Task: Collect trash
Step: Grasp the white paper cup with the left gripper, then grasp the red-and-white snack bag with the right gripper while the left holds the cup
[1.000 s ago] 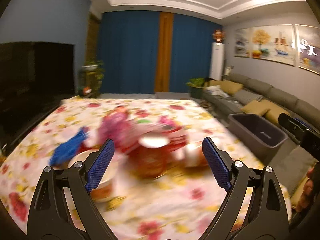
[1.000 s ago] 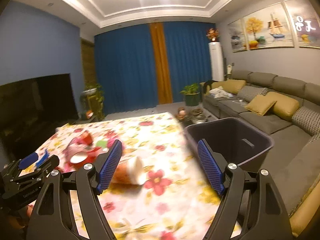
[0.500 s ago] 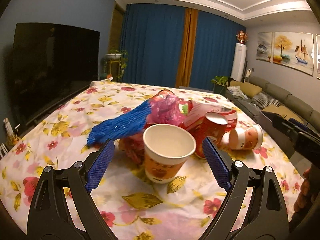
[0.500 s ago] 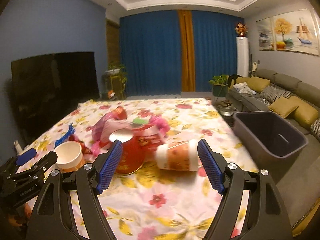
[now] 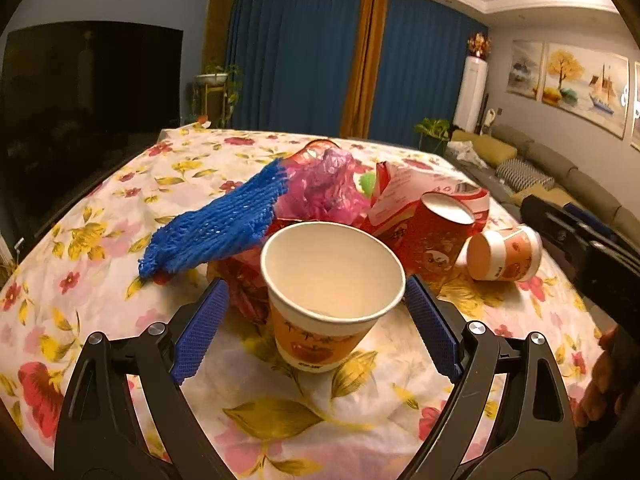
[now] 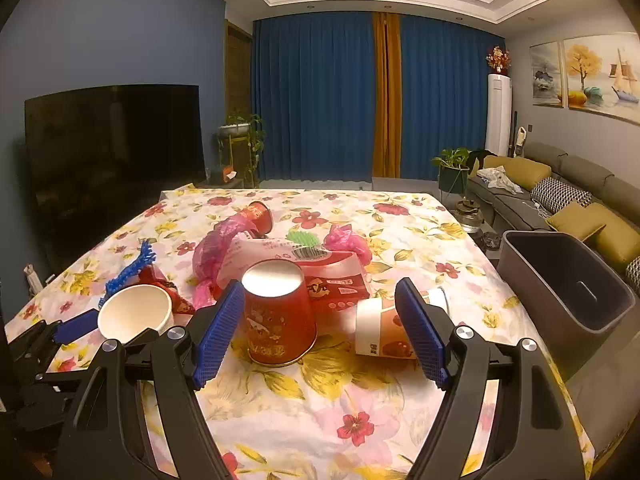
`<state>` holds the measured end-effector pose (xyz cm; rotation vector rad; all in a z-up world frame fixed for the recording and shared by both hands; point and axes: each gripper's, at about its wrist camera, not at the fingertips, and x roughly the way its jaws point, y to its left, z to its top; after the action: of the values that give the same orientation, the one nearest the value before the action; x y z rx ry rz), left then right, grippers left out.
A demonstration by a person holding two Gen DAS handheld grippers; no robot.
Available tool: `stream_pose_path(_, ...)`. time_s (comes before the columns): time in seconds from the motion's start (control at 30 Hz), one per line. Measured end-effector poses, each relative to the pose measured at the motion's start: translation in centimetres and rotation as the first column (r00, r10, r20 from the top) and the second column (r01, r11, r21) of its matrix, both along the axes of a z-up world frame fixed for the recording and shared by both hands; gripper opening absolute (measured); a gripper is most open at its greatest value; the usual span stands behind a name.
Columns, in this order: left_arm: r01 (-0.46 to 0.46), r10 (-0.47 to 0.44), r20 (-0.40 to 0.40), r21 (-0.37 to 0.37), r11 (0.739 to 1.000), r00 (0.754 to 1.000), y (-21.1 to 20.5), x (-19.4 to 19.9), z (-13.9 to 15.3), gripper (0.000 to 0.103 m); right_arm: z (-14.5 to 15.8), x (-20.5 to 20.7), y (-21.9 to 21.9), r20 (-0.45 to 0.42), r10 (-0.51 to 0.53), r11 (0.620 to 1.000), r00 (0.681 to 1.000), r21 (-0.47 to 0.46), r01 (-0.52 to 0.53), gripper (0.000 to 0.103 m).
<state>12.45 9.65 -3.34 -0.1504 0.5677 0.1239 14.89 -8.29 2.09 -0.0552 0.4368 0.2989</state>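
Observation:
An upright white-and-orange paper cup (image 5: 328, 304) stands on the floral table between the open fingers of my left gripper (image 5: 316, 332); it also shows in the right wrist view (image 6: 134, 314). Behind it lie blue foam netting (image 5: 216, 224), pink plastic wrap (image 5: 324, 188) and red packaging (image 6: 320, 276). An upside-down red cup (image 6: 276, 316) and a tipped orange-and-white cup (image 6: 380, 330) sit between the open fingers of my right gripper (image 6: 320, 328). The tipped cup's right end is hidden behind the right finger.
A dark grey bin (image 6: 564, 280) stands on the floor right of the table (image 6: 360, 420). A sofa (image 6: 560, 192) runs along the right wall. A television (image 6: 112, 152) stands at left. Another red cup (image 6: 260, 216) lies farther back.
Both grippers have swung left and come closer to the trash pile. The upright cup is now between the left fingers, and the red and tipped cups between the right fingers.

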Motion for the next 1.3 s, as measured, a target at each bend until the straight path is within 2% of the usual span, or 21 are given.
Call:
stream_pose_path(0.13,0.005,-0.005,-0.017,-0.015,1.000,1.000,0.1,0.9,-0.2,0.083,-0.4,0.8,-0.3,-0.018,-0.010,1.000,1.000,0.005,0.010,0.076)
stream_pose_path(0.2,0.008,-0.009,-0.031,-0.032,0.999,0.999,0.3,1.3,-0.4,0.075,-0.5,1.1,-0.3,-0.023,-0.011,1.000,1.000,0.000,0.011,0.076)
stream_pose_path(0.23,0.011,-0.013,-0.038,-0.044,0.999,0.999,0.5,1.4,-0.5,0.067,-0.6,1.2,-0.1,-0.024,-0.011,1.000,1.000,-0.002,0.011,0.076)
stream_pose_path(0.27,0.015,-0.017,-0.044,-0.057,0.998,0.999,0.8,1.5,-0.7,0.065,-0.7,1.3,0.0,-0.026,-0.009,1.000,1.000,-0.004,0.009,0.076)
stream_pose_path(0.47,0.010,-0.011,-0.021,-0.088,0.996,1.000,1.4,1.3,-0.7,0.060,-0.7,2.1,-0.2,-0.028,-0.010,1.000,1.000,-0.004,0.010,0.076)
stream_pose_path(0.6,0.011,-0.011,0.000,-0.067,0.998,1.000,1.0,0.5,-0.4,0.060,-0.4,3.3,-0.4,-0.029,-0.011,1.000,1.000,-0.002,0.011,0.076)
stream_pose_path(0.87,0.036,-0.033,0.032,-0.080,0.996,0.999,0.9,-0.7,0.7,0.060,-0.8,6.6,-0.3,-0.049,0.011,1.000,0.999,-0.002,-0.011,0.074)
stream_pose_path(1.07,0.049,-0.046,0.036,-0.074,0.996,0.998,0.6,-0.5,0.8,0.060,-2.3,8.5,0.1,-0.131,0.072,0.997,0.989,0.024,-0.069,0.063)
stream_pose_path(1.2,0.052,-0.049,0.031,-0.079,0.996,0.998,0.8,-0.2,0.6,0.060,-3.0,8.9,0.2,-0.153,0.109,0.994,0.982,0.049,-0.103,0.049)
stream_pose_path(1.3,0.053,-0.052,0.022,-0.080,0.995,0.998,0.7,0.1,0.5,0.060,-2.9,8.9,0.2,-0.156,0.139,0.989,0.978,0.067,-0.130,0.032)
